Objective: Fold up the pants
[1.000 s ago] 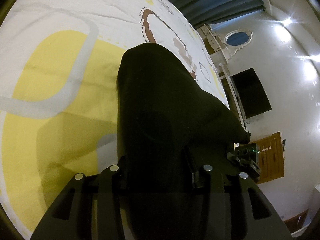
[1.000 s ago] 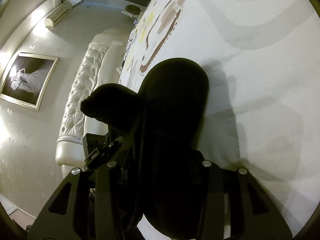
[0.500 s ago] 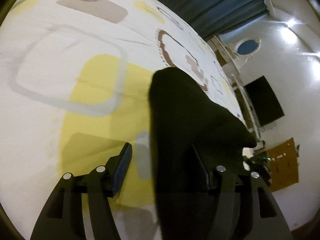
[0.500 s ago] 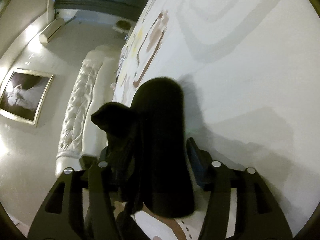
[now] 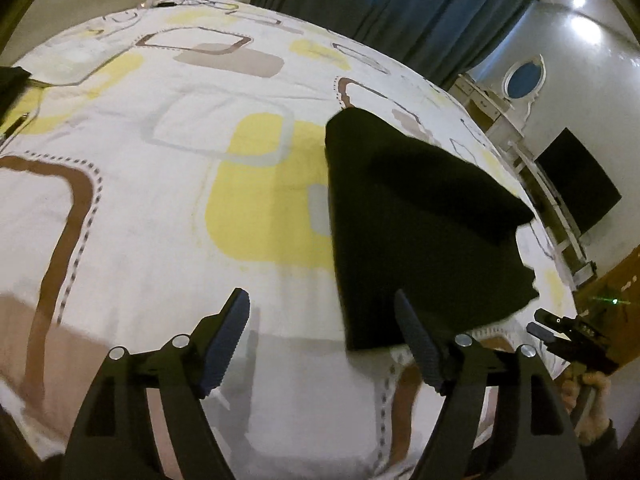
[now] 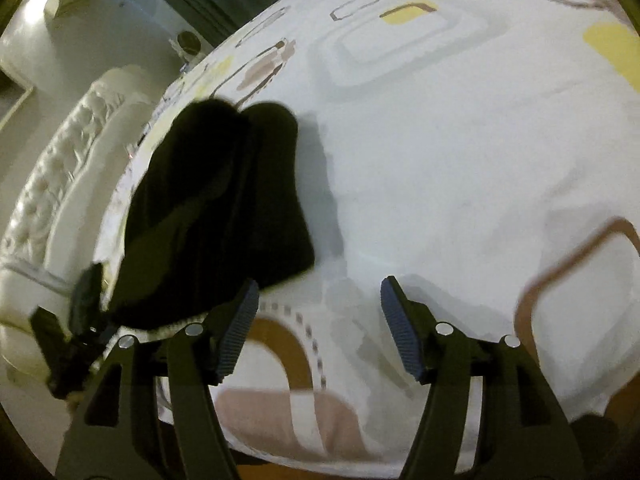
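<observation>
Letting go cleanly is the step in hand: the left gripper (image 5: 322, 340) and the right gripper (image 6: 318, 328) have just been opening, jaws apart with nothing between them, and should draw straight back without snagging cloth. Beyond their ribbed pads, the pants (image 5: 416, 224) lie as a soft, matte black folded bundle near the bed's (image 5: 152, 216) front edge, on smooth printed sheeting.

Bedspread (image 5: 160, 208) white, printed with yellow, brown and grey rounded squares. Dark blue curtains (image 5: 392, 12) hang far behind bed. Oval mirror (image 5: 524, 82) above white dresser (image 5: 486, 100) far right; black screen (image 5: 576, 188) on right wall. White tufted headboard (image 6: 60, 176) along left edge in right wrist view.
</observation>
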Available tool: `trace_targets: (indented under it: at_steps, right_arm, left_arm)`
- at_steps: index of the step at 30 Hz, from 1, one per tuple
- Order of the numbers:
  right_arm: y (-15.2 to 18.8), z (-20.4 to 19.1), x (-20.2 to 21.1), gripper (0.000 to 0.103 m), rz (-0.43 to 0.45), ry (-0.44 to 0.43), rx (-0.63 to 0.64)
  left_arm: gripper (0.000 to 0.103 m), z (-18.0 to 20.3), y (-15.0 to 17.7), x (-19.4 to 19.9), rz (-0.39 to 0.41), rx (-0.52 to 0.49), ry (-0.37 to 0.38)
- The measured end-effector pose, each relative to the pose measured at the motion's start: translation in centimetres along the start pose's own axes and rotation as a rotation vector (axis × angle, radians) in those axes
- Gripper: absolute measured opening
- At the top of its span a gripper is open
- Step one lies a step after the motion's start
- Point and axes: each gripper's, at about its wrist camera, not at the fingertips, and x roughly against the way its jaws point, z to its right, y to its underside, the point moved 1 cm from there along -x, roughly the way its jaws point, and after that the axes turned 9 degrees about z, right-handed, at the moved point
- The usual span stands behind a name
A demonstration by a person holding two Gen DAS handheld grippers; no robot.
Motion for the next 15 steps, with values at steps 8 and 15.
trace_targets:
  at_steps: [8, 15]
  right_arm:
    - [5.2, -3.5, 2.7, 0.071, 0.02, 0.097, 0.153]
    - [7.8, -7.2, 3.9, 0.071, 0.053, 0.098, 0.262]
  left_arm:
    - [0.079, 2.0, 3.8, 2.4, -0.006, -0.042, -0.049]
    - [0.08, 5.2, 5.5, 4.0, 0.037, -0.108, -0.08]
